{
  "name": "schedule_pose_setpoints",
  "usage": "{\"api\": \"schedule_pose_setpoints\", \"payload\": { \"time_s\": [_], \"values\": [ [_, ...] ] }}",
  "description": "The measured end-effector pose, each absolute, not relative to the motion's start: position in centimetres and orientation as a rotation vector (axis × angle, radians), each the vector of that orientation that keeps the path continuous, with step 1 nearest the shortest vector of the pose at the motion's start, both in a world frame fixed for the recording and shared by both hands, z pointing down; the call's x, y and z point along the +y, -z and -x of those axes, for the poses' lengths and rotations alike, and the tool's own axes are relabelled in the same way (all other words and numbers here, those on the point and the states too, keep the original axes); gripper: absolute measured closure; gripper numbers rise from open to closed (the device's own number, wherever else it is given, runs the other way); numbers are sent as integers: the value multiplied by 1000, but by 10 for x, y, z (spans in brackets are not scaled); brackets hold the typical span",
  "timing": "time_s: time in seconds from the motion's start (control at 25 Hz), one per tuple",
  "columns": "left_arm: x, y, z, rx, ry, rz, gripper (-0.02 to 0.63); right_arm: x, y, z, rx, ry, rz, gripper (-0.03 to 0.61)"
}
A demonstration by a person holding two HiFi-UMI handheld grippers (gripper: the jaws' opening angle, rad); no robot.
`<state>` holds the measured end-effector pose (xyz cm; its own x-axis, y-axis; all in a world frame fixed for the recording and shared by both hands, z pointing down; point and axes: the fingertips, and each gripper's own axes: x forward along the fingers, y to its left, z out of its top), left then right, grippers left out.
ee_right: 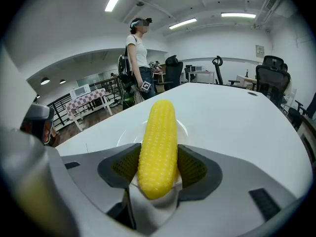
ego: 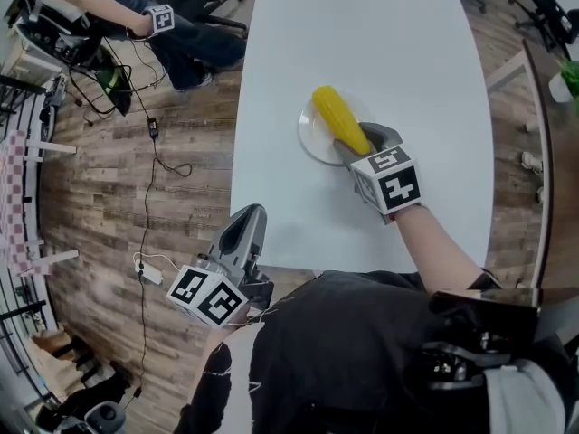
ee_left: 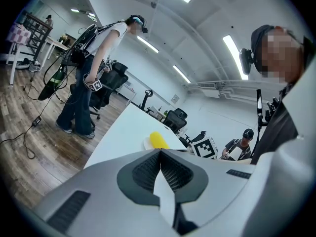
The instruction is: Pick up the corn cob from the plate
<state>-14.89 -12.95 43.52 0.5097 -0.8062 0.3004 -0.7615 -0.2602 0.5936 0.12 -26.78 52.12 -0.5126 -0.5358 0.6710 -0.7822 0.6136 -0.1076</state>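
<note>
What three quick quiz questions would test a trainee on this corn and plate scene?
1. True or false: the right gripper has its jaws open, clear of the corn cob.
2. Multiple choice: the plate sits on A) the white table, B) the floor, C) a chair.
3. Short answer: which gripper is shut with nothing between its jaws?

Key: 1 false, they grip the cob. 2 A. 3 the left gripper.
</note>
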Motion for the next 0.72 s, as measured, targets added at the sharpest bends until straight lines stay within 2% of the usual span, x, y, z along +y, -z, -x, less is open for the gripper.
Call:
{"api": "schedule_pose_setpoints", "payload": {
  "time_s": [0.4,0.72],
  "values": [
    [-122,-436,146,-1273,96,-2037,601,-263,-522,5,-2238,-398,-1001,348],
    [-120,-437,148,-1274,96,-2028,601,-264,-523,2,-2220,-407,-1012,342]
  ]
}}
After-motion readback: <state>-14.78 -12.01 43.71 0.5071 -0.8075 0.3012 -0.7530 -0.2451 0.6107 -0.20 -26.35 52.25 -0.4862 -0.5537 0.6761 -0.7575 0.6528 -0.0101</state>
